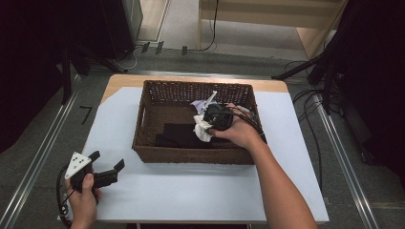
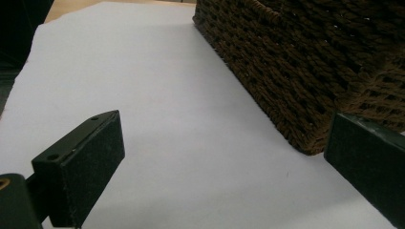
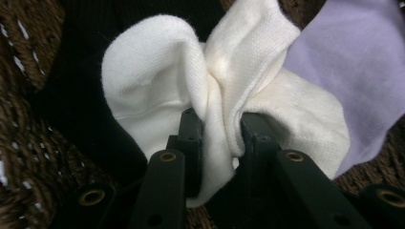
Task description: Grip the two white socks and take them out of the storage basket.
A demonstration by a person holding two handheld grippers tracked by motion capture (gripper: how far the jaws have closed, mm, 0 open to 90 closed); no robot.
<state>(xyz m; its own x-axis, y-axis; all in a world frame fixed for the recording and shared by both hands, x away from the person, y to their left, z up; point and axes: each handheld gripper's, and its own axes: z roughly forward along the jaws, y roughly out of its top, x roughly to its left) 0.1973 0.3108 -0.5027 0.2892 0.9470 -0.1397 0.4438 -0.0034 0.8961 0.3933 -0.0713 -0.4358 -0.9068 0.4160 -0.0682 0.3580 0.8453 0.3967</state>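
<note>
The right tool (image 1: 213, 123) reaches into the basket (image 1: 153, 102), forearm stretched over its near rim, jaws clamped on a white sock (image 3: 210, 86). The left tool (image 1: 106, 164) rests outside the basket's near left corner, jaws spread wide and empty, hand low on the worktop (image 1: 200, 191).

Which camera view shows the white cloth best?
The right gripper view: the white cloth is close there, bunched and pinched between the right gripper jaws. The high view shows the cloth small, inside the wicker basket. The left gripper view looks at the basket's outer wall instead.
</note>
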